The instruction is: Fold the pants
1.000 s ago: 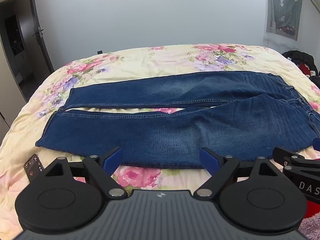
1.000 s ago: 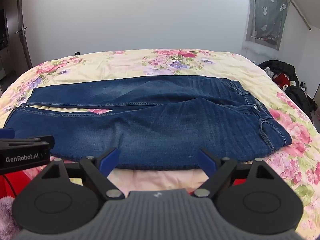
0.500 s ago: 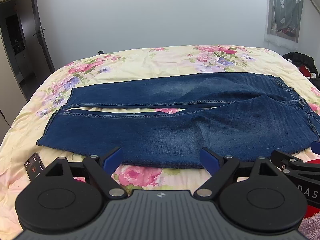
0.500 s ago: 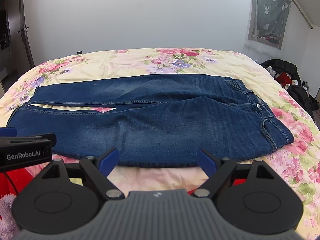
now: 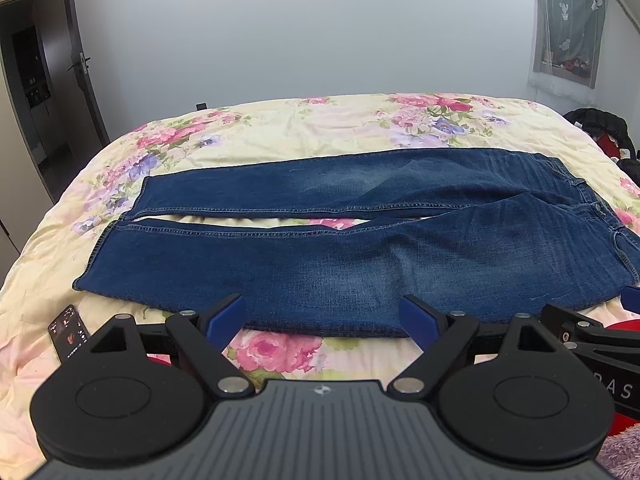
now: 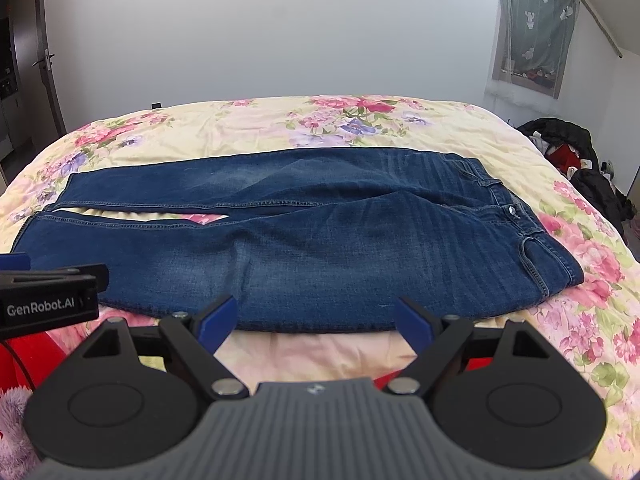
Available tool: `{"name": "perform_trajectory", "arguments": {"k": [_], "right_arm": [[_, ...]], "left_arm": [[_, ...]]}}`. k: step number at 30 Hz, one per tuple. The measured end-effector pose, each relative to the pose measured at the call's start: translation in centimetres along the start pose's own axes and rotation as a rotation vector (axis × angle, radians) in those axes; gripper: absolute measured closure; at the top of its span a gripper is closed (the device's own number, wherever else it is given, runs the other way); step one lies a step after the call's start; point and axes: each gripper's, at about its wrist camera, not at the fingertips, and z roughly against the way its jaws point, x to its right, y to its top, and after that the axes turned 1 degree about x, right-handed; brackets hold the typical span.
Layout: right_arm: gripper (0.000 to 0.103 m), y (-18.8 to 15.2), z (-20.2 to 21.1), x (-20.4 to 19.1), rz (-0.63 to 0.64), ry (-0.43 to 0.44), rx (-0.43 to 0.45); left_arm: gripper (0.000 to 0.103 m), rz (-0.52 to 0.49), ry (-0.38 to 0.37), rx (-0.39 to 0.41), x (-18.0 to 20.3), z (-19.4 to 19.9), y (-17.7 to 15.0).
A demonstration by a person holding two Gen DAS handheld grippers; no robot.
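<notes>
Left wrist | left gripper (image 5: 322,316) spread wide, empty, above jeans (image 5: 340,264) near edge | right gripper (image 6: 314,314) likewise, empty

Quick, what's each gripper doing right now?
Left gripper: open, holding nothing, short of the jeans.
Right gripper: open, holding nothing, at the jeans' near edge.

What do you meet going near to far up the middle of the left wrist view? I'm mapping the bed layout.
left claw → near pant leg → strip of bedspread between the legs → far pant leg → floral bedspread → wall
</notes>
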Motion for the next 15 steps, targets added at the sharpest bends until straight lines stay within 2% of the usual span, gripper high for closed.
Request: {"name": "perform_trajectory", "arguments": {"k": [15], "right_arm": [[0.021, -0.16, 0.40, -0.05, -0.006, -0.004, 0.005]], "left_arm": [[0.002, 0.006, -0.003, 0.005, 0.42, 0.02, -0.11]]}}
